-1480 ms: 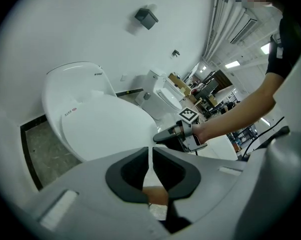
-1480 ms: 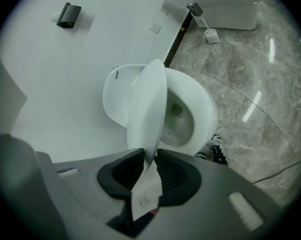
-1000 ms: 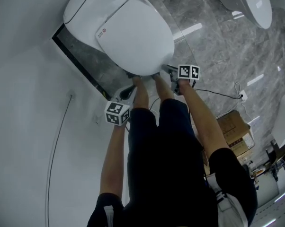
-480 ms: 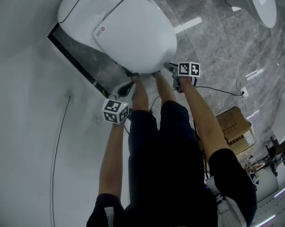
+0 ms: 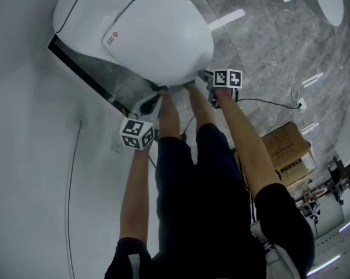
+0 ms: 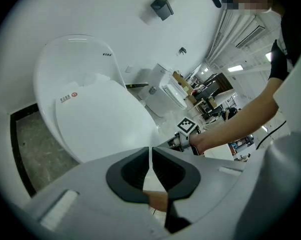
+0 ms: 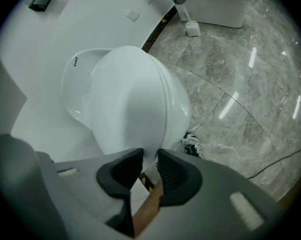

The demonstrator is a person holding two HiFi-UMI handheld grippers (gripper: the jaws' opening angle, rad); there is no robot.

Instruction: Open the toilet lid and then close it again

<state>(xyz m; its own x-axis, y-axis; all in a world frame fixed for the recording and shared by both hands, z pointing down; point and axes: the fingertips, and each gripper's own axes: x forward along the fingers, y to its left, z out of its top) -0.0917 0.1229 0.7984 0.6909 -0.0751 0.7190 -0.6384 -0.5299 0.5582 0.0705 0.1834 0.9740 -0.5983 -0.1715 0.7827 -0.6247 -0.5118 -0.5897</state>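
lid (image 5: 157, 39) is pinched at its rim by right gripper (image 7: 149, 156), judged nearly down; left gripper (image 6: 150, 156) is closed, empty

toilet lid (image 5: 157, 39) | white, glossy, red sticker (image 5: 111, 39) | low over the bowl (image 7: 179, 111)

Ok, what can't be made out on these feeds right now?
- Toilet seat: every view, covered by the white plastic toilet lid.
- Whether the lid is fully down: right tool view, the right tool pinching its front edge blocks the gap.
- Red-marked label print: head view, too small.
- Grey marble floor by the feet: head view, behind the person's legs.
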